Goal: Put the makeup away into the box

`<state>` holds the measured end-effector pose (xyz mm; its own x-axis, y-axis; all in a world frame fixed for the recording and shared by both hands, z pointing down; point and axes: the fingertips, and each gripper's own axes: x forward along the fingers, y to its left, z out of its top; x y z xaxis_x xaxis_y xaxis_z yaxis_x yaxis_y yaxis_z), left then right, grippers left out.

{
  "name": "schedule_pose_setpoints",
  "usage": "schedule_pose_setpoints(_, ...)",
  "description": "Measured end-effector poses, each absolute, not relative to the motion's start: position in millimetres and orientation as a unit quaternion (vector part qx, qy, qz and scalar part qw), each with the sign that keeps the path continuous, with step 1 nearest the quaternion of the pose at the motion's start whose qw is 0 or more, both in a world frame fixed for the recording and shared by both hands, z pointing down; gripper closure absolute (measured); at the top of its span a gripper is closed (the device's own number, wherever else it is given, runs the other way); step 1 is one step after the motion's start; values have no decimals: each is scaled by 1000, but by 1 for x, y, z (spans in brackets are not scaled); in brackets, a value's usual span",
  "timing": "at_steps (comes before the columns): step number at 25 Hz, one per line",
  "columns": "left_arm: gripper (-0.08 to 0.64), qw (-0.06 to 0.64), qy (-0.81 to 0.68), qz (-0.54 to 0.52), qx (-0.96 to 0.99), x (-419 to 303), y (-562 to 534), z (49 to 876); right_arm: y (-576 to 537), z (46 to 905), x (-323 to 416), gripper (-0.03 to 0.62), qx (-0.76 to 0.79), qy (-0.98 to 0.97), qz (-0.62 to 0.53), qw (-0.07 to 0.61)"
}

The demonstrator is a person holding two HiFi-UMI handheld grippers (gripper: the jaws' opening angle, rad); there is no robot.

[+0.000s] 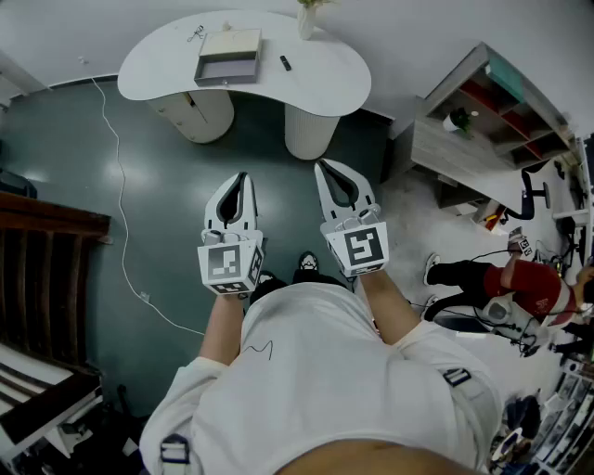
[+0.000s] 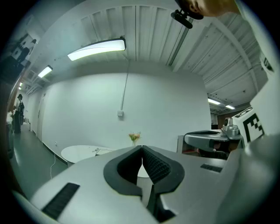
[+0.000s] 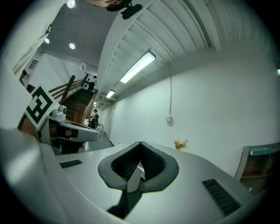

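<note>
At twelve o'clock from the person, across a stretch of dark teal floor (image 1: 176, 176), stands a white curved worktop (image 1: 162, 65) on two rounded pedestals. An open box (image 1: 228, 56) sits on it, pale lid raised at the far side and grey tray towards the person. Just off the box at three o'clock lies a small dark makeup item (image 1: 285, 63), apart from the box; it is too small to name more closely. A white vase (image 1: 306, 22) with flowers stands at one o'clock from the box, near the worktop's far edge.

Both grippers are held level over the floor, well short of the worktop and pointing at it. The left gripper (image 1: 243, 176) has its jaws pressed together at the tips with nothing between them. The right gripper (image 1: 320, 165), just beside it at three o'clock, also has its jaws together and holds nothing.

A white cable (image 1: 119, 176) trails across the floor at nine o'clock from the grippers. A shelf unit (image 1: 483, 107) stands at two o'clock, and a seated person (image 1: 529, 283) in red is at four o'clock.
</note>
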<state>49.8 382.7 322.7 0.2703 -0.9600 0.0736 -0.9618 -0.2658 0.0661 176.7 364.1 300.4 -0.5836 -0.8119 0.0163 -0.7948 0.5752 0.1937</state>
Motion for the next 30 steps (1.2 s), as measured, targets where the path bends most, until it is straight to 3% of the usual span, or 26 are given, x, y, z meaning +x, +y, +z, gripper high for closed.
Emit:
schedule_pose_setpoints(12,540,70,-599,27,797,55,388,340,369,325,175,592,437,-896,-23,77)
schedule_pose_setpoints(18,540,79,-601,34,795,64,380,346,357,327,180,541,428,-900,-8,83)
schedule_pose_setpoints(30,540,95,-644,57,757,81,361,370,313,348,208,534,397,-914,-6,80)
